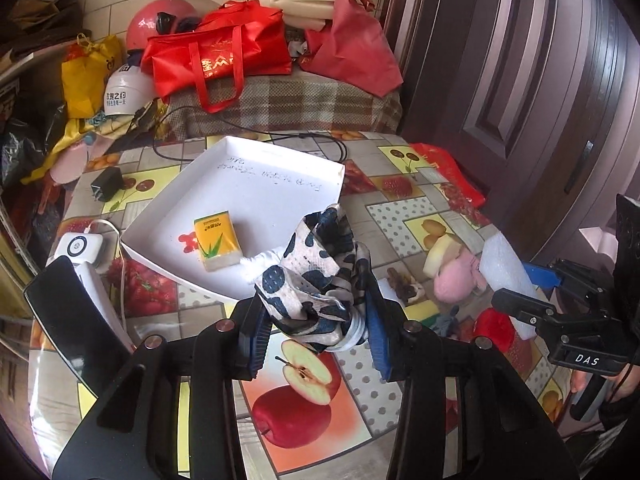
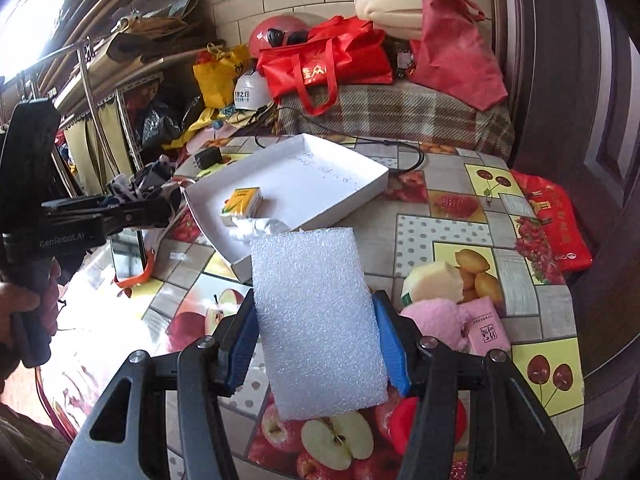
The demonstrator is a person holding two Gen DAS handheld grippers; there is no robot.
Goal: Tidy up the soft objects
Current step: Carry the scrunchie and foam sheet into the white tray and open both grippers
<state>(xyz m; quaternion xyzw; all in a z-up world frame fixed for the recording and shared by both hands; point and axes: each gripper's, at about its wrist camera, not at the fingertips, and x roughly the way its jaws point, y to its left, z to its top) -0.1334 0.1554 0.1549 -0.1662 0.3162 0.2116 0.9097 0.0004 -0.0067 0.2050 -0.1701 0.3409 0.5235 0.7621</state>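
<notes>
My left gripper (image 1: 316,320) is shut on a white cloth with navy spots (image 1: 316,268), held above the table by the near edge of the white tray (image 1: 256,184). In the tray lie a yellow tissue pack (image 1: 217,245) and a white rolled cloth (image 1: 262,260). My right gripper (image 2: 316,344) is shut on a white foam sheet (image 2: 316,320), held above the table near the tray (image 2: 320,172). A pink plush (image 2: 434,318), a cream sponge (image 2: 430,276) and a pink tissue pack (image 2: 488,330) lie to its right.
A phone (image 1: 76,312) and a white charger (image 1: 80,246) lie at the table's left. A black plug (image 1: 106,184) and cable sit behind the tray. A red item (image 2: 432,408) lies under my right gripper. Red bags (image 1: 224,54) and helmets crowd the bench behind.
</notes>
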